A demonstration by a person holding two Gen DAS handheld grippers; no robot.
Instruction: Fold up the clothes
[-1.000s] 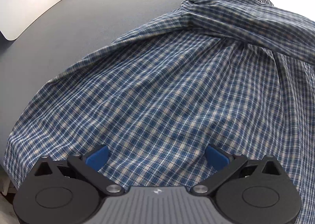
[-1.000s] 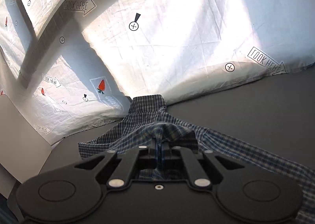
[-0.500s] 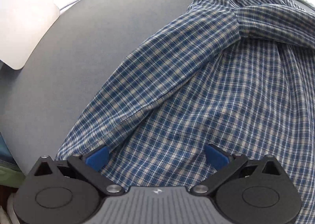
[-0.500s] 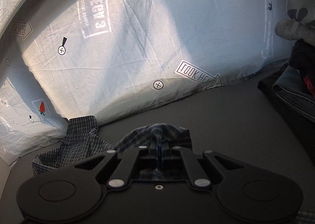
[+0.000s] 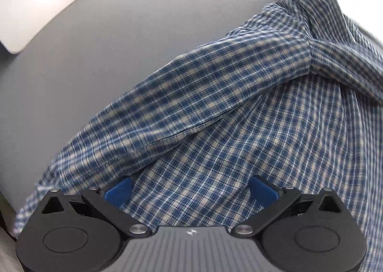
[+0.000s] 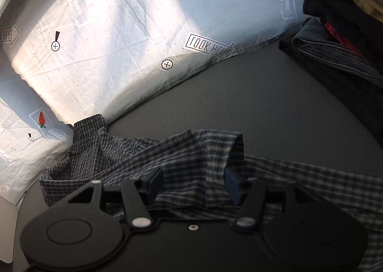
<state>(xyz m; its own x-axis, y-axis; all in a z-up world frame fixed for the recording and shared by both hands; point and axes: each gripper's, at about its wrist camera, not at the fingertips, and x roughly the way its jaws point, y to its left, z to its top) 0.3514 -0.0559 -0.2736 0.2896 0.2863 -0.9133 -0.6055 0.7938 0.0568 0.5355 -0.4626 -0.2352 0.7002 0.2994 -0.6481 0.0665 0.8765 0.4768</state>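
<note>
left wrist view: the left tongs [image 5: 191, 190] hang over the body of a blue-and-white checked shirt [image 5: 239, 133], blue pads [image 5: 119, 190] spread wide with cloth lying under and between them but not pinched; these tongs are released. the shirt is spread on a grey surface [image 5: 119, 44], a bed or a bench, it cannot be told which. one side of the shirt is turned in over the body as a long diagonal flap, and a sleeve [image 5: 340, 66] crosses it near the top right.

right wrist view: the right tongs [image 6: 194, 184] are opening; a raised fold of the sleeve end [image 6: 205, 152] stands between the pads, which no longer press on it. the collar [image 6: 88, 128] lies against a white printed pillow [image 6: 119, 44]. a pile of other clothes [image 6: 335, 40] sits at the far right, well apart.

step in hand, as judged: letting go of the sleeve after laying it across the shirt body, part of folding the sides inward. the next move calls for drawing the right tongs back without dragging the loose cloth, then taking hold of an edge for the next fold, with the layers kept flat.
</note>
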